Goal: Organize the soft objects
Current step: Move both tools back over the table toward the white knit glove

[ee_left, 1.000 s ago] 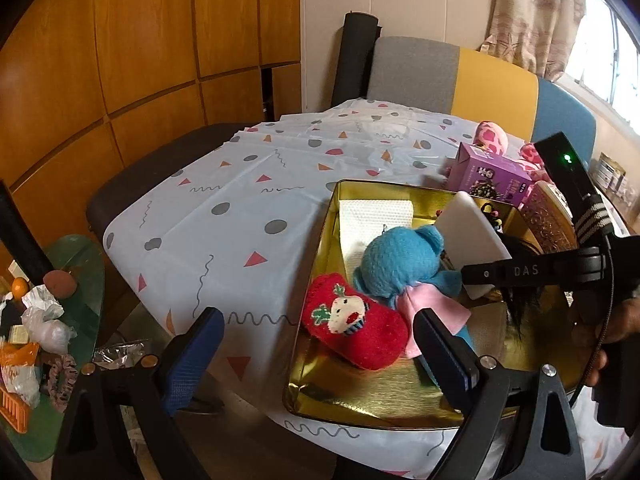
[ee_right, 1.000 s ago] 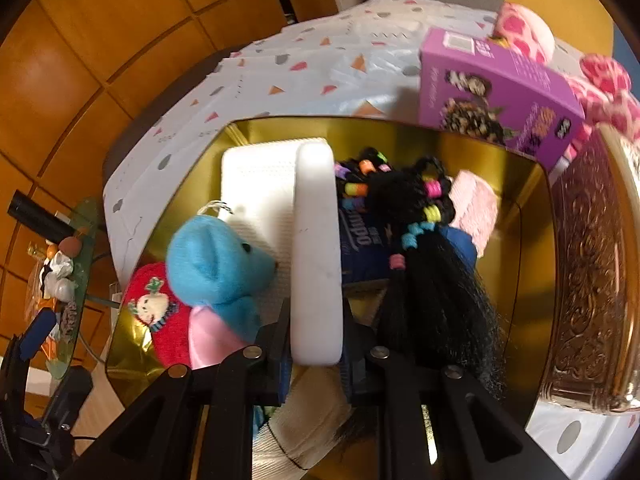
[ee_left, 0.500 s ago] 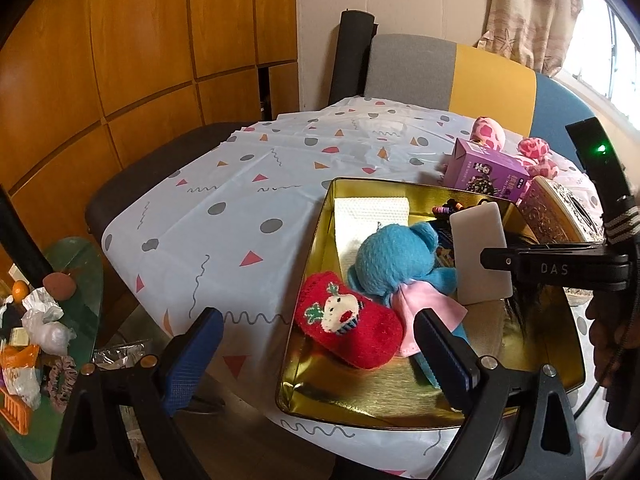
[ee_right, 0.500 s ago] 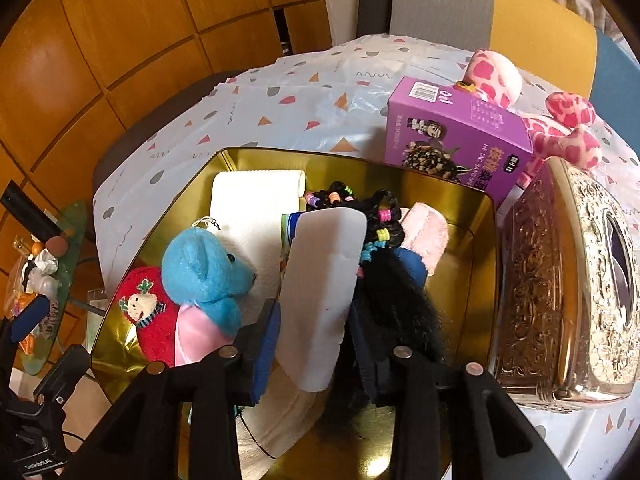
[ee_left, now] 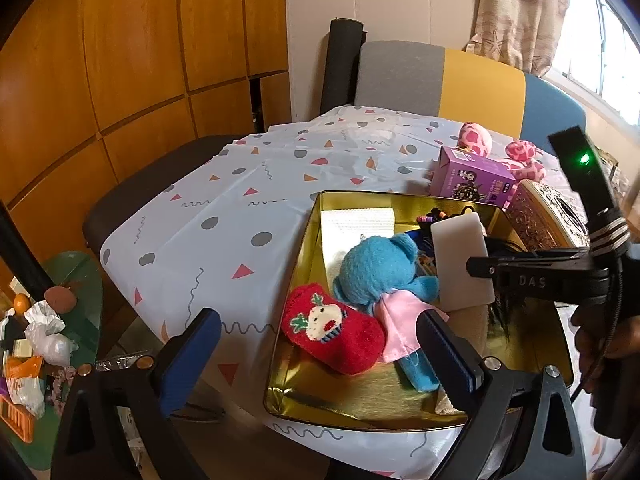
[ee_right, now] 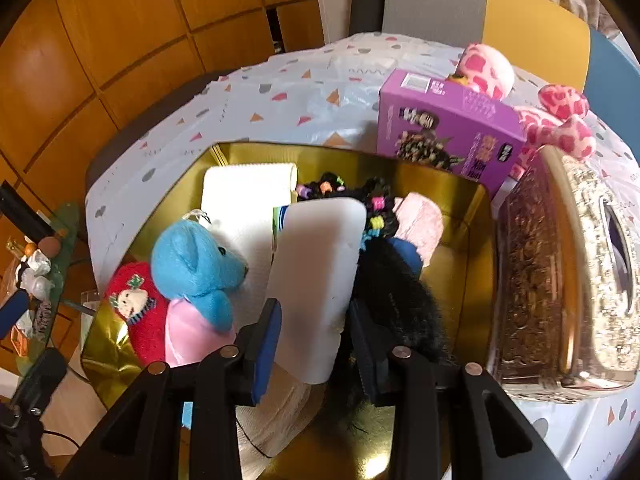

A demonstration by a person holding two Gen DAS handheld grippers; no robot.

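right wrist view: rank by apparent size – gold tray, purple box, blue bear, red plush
1. gold tray, clearly largest.
2. purple box.
3. blue bear, close to the box; it sits nearer the camera and partly hidden, so 2 and 3 are unsure.
4. red plush, smallest, partly hidden behind the bear.

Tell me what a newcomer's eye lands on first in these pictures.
First, the white sponge clamped in the right tool, held above the gold tray. Next, the blue teddy bear lying in the tray's left half, against the red sock. Beyond the tray stands a purple box.
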